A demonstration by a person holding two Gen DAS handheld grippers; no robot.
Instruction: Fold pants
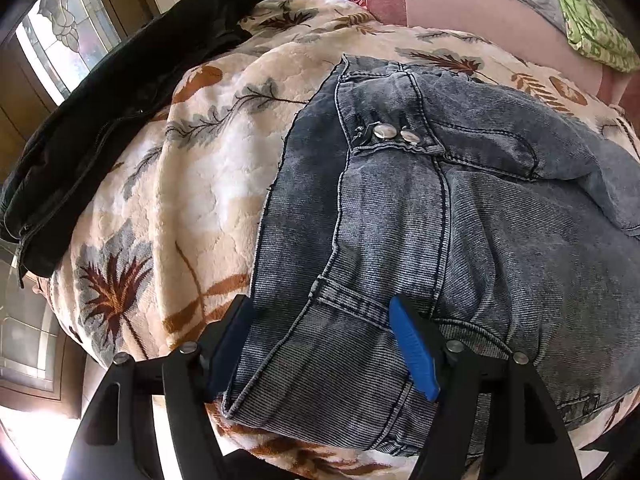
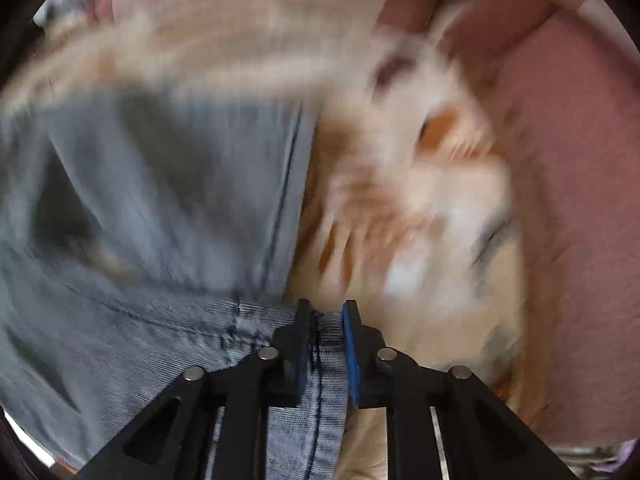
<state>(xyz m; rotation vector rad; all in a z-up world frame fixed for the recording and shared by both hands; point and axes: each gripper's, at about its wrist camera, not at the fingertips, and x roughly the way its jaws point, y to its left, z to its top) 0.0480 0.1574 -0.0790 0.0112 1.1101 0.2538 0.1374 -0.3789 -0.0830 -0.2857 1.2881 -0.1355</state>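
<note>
Here we have the jeans (image 1: 440, 232) bunched on the leaf-print blanket (image 1: 168, 184), partly folded, our left hand-held gripper (image 1: 324, 344) spread wide over a hem, our right hand-held gripper (image 2: 326, 344) pinching a seamed edge, more folds remaining.

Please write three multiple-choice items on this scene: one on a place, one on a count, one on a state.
1. Where does the black garment lie?
A. on the blanket, apart from the jeans
B. on top of the jeans
C. in the left gripper

2. How many metal buttons show at the waistband?
A. none
B. two
C. five

3. What is the right gripper doing?
A. standing wide open
B. clamping denim
C. clamping the blanket

Key: A, blanket shows between them; B, two silver studs sit together; B, a denim seam sits pinched between its fingers.
</note>
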